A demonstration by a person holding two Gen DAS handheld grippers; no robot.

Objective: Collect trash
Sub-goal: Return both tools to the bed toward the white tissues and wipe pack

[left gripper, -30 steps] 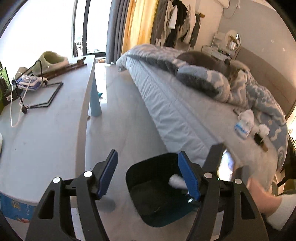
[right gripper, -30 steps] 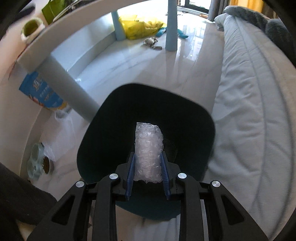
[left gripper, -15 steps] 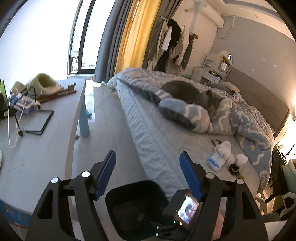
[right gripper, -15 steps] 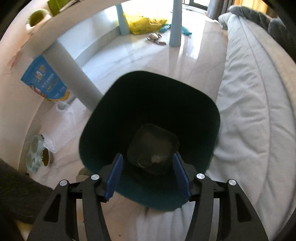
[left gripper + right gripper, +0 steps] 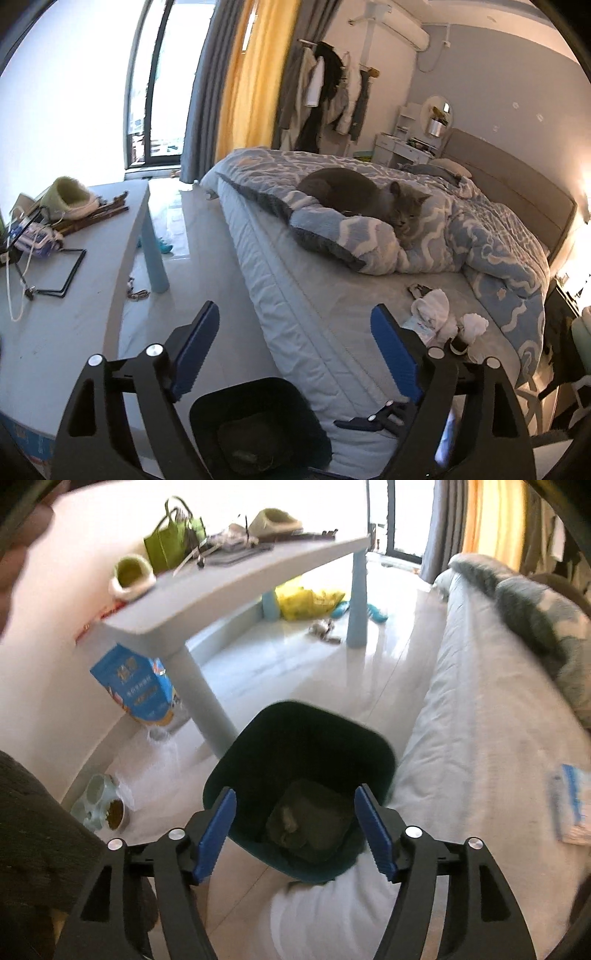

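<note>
A dark teal trash bin stands on the floor between the bed and the table; it also shows low in the left wrist view. Something dark lies at its bottom. My right gripper is open and empty, just above the bin's near rim. My left gripper is open and empty, held above the bed edge and the bin. White crumpled tissues and a blue-white packet lie on the bed to the right; the packet also shows in the right wrist view.
A grey cat lies on the patterned duvet. A grey table with blue legs holds a green bag, slippers and cables. A blue bag, a food bowl and a yellow bag sit on the floor.
My right gripper opened and let the bubble wrap drop into the bin, then lifted and tilted up. My left gripper rose and tilted up toward the bed.
</note>
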